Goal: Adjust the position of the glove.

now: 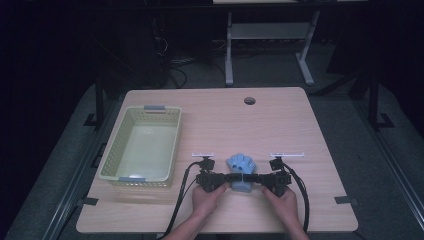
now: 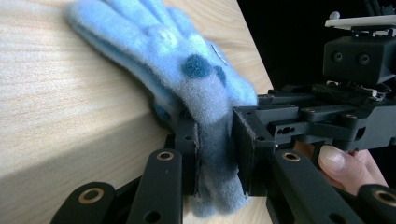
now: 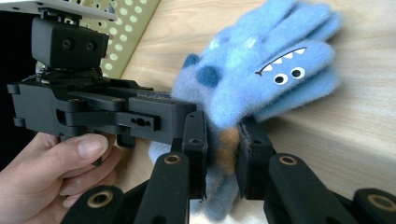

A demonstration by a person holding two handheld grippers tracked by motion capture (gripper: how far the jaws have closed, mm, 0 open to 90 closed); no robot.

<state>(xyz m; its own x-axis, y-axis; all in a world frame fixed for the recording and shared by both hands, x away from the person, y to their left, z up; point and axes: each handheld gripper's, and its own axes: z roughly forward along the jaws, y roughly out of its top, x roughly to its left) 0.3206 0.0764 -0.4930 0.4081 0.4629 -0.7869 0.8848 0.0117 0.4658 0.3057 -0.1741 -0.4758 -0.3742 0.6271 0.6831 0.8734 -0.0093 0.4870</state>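
Your two grippers, the left gripper [image 1: 224, 179] and right gripper [image 1: 260, 178], sit close together at the lower middle of the frame, with the blue glove [image 1: 240, 170] between them. The yellow basket [image 1: 116, 150] blocks the left side. Bare worktop [image 1: 280, 120] lies open above and to the right, apart from a cable hole [image 1: 249, 100] at the upper edge.

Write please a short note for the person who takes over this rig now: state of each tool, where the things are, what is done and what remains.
Left tool: shut on the blue glove, at its cuff end.
Right tool: shut on the same glove, also near the cuff.
The glove, which looks like a stacked pair, lies on the table near the front edge, between the two tools, fingers pointing away from the person.
The yellow basket stands at the left with nothing in it.
Done: both grips are made.
Left: probably lift the glove and put it in the basket.
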